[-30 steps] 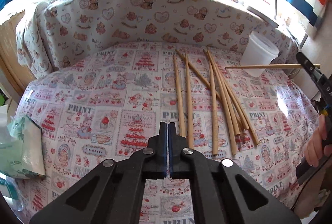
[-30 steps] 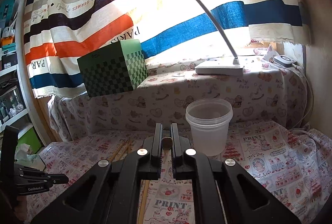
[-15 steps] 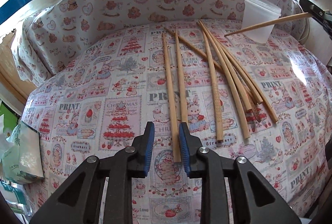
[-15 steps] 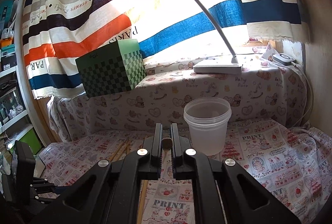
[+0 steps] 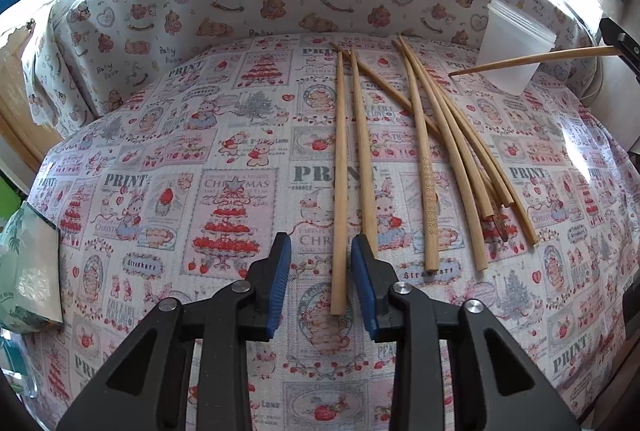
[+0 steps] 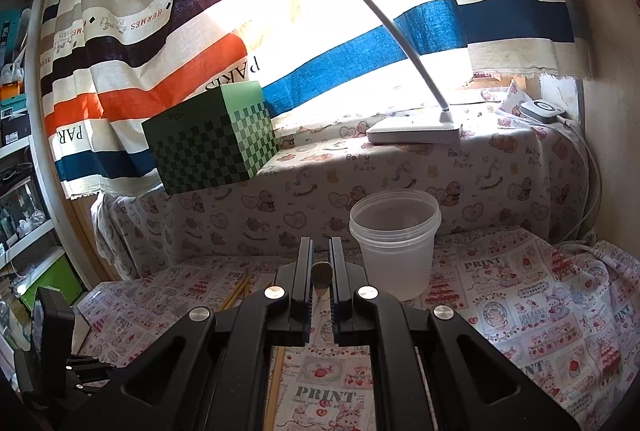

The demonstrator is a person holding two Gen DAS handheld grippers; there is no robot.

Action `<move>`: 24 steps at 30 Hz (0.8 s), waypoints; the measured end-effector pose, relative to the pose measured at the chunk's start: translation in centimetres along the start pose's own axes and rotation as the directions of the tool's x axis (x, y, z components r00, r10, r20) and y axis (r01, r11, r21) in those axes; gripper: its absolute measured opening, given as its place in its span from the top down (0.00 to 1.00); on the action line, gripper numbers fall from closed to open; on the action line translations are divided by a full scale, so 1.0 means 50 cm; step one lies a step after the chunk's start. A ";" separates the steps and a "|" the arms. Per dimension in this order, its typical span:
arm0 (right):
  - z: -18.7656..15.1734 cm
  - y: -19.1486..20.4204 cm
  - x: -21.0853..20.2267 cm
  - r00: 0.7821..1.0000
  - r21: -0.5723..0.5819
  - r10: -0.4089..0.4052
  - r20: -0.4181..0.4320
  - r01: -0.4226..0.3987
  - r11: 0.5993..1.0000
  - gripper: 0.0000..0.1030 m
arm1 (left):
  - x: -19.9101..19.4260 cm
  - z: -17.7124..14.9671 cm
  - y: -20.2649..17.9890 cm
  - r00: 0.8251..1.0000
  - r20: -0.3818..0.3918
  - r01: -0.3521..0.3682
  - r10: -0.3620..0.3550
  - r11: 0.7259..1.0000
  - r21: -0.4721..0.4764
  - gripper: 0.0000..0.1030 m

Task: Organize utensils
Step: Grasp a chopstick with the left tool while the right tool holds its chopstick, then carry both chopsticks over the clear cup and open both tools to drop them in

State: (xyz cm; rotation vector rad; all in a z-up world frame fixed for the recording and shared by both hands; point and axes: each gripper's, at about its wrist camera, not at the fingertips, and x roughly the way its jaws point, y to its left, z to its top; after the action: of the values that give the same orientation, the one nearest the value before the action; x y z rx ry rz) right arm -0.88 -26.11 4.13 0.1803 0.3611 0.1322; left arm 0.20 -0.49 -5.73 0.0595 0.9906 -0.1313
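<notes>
Bamboo-coloured chopsticks (image 5: 440, 135) lie scattered on the printed tablecloth (image 5: 180, 167), most of them fanned toward one o'clock in the left wrist view. The left gripper (image 5: 322, 283) tilts steeply down over the cloth at six o'clock, and its jaws are opening. The blue pads (image 5: 282, 283) stand apart with the near end of the leftmost chopstick (image 5: 340, 191) lying between them; neither pad presses on it. A second chopstick (image 5: 363, 151) runs beside it, its near end just behind the right-hand finger.

In the same view a single chopstick (image 5: 536, 60) hangs in the air at two o'clock, in front of the translucent plastic cup (image 5: 516, 47), which stands upright on the cloth near the back corner. The dark tip of the right gripper (image 5: 618, 43) holds its thick end at the frame's edge.

From the right wrist camera, the right gripper (image 6: 321, 271) points only slightly downward, toward the padded ledge (image 6: 400, 167). Its jaws are pressed nearly together, pinching that chopstick, whose round butt end (image 6: 322, 273) shows between the fingers. The cup (image 6: 394, 243) sits just beyond the fingertips at one o'clock, its mouth open and nothing visible inside. A green checkered box (image 6: 212, 139) rests on the ledge at eleven o'clock, a white desk lamp (image 6: 412, 127) at one o'clock, both before a striped curtain (image 6: 160, 31). The left gripper's dark body (image 6: 52, 343) shows at eight o'clock.
</notes>
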 end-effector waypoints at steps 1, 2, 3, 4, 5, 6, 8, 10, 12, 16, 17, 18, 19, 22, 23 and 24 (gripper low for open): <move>0.000 -0.001 -0.001 1.000 0.001 0.000 0.002 0.000 1.000 0.93 | 0.001 -0.001 -0.001 1.000 0.013 -0.006 0.006 1.000 0.005 0.68; 0.001 -0.002 -0.002 1.000 0.001 -0.001 0.005 0.001 1.000 0.93 | 0.000 -0.002 -0.001 1.000 0.022 -0.006 0.006 1.000 0.002 0.70; 0.002 -0.003 -0.002 1.000 0.002 -0.003 0.008 0.003 1.000 0.93 | -0.001 -0.004 0.000 0.999 0.032 -0.006 0.006 1.000 -0.005 0.89; 0.003 -0.004 -0.003 1.000 0.005 -0.003 0.010 0.003 1.000 0.93 | -0.002 -0.004 -0.001 0.999 0.036 0.006 -0.006 1.000 0.004 0.92; 0.004 -0.006 -0.004 1.000 0.009 0.000 0.011 0.000 1.000 0.93 | -0.002 -0.003 0.000 0.999 0.029 0.035 -0.035 0.999 0.011 0.93; 0.005 -0.008 -0.004 1.000 0.013 0.003 0.011 -0.003 1.000 0.93 | -0.006 -0.001 0.002 0.998 0.037 0.052 -0.052 0.999 0.008 0.94; 0.005 -0.009 -0.004 1.000 0.013 0.003 0.011 -0.003 1.000 0.93 | -0.032 0.005 -0.003 0.994 0.104 0.029 -0.032 0.999 0.029 0.94; 0.006 -0.010 -0.005 1.000 0.013 0.003 0.011 -0.003 1.000 0.93 | -0.066 0.017 -0.003 0.985 0.172 -0.003 -0.004 0.999 0.040 0.94; 0.006 -0.009 -0.005 1.000 0.012 0.002 0.012 -0.002 1.000 0.93 | -0.100 0.031 0.007 0.976 0.213 0.031 -0.034 0.999 0.016 0.94; 0.006 -0.011 -0.005 1.000 0.013 0.003 0.013 -0.003 1.000 0.93 | -0.164 0.068 0.018 0.963 0.267 0.036 -0.042 0.999 0.026 0.94; 0.006 -0.010 -0.005 1.000 0.015 0.002 0.013 -0.002 1.000 0.93 | -0.178 0.073 0.019 0.957 0.289 0.032 -0.037 0.999 0.020 0.94; 0.007 -0.010 -0.005 1.000 0.017 0.000 0.013 -0.001 1.000 0.93 | -0.193 0.079 0.020 0.949 0.313 0.029 -0.034 0.999 0.021 0.94; 0.008 -0.011 -0.005 1.000 0.019 0.001 0.013 -0.001 1.000 0.93 | -0.206 0.083 0.019 0.942 0.334 0.023 -0.031 0.999 0.028 0.94; 0.012 -0.014 -0.006 1.000 0.023 0.001 0.019 -0.001 1.000 0.93 | -0.238 0.095 0.017 0.917 0.398 -0.002 -0.010 1.000 0.030 0.94; 0.015 -0.015 -0.008 1.000 0.021 0.003 0.024 -0.003 1.000 0.93 | -0.242 0.101 0.014 0.913 0.408 -0.002 -0.012 0.999 0.035 0.94; 0.019 -0.014 -0.012 1.000 0.016 0.001 0.031 -0.001 1.000 0.93 | -0.248 0.109 0.012 0.909 0.415 0.004 -0.021 0.999 0.043 0.94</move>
State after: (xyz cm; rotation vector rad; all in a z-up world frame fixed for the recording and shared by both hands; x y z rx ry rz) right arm -1.01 -27.01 5.05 0.1977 0.3315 0.1275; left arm -1.90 0.54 7.62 0.0599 0.5604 -0.1685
